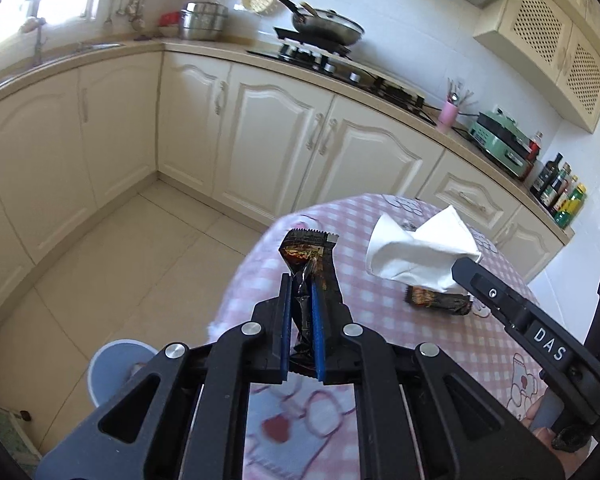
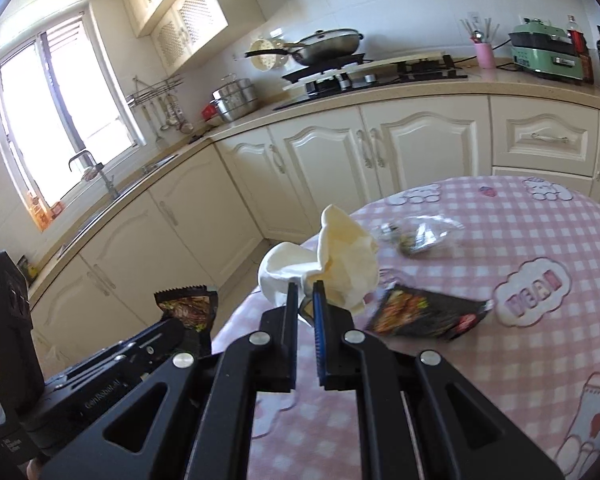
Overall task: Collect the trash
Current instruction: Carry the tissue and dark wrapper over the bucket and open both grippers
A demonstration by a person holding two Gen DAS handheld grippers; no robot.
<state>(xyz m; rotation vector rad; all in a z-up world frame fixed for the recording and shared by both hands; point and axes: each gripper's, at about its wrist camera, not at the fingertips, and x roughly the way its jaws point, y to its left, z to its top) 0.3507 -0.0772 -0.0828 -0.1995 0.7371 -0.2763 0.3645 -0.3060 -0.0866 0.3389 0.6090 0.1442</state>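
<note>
My left gripper (image 1: 300, 280) is shut on a dark snack wrapper (image 1: 306, 250) and holds it upright above the table edge; the wrapper also shows in the right wrist view (image 2: 190, 308). My right gripper (image 2: 306, 290) is shut on a crumpled white tissue (image 2: 340, 264), lifted off the table; the tissue shows in the left wrist view (image 1: 420, 252) too. A second dark snack wrapper (image 2: 424, 316) lies flat on the pink checked tablecloth (image 2: 500, 380), also seen in the left wrist view (image 1: 440, 300). A clear plastic wrapper (image 2: 418, 234) lies farther back.
A blue-grey bin (image 1: 116, 368) stands on the tiled floor (image 1: 140, 248) left of the table. Cream cabinets (image 1: 268, 128) and a counter with a hob, pan (image 1: 324, 24), pots and bottles (image 1: 560, 188) run behind.
</note>
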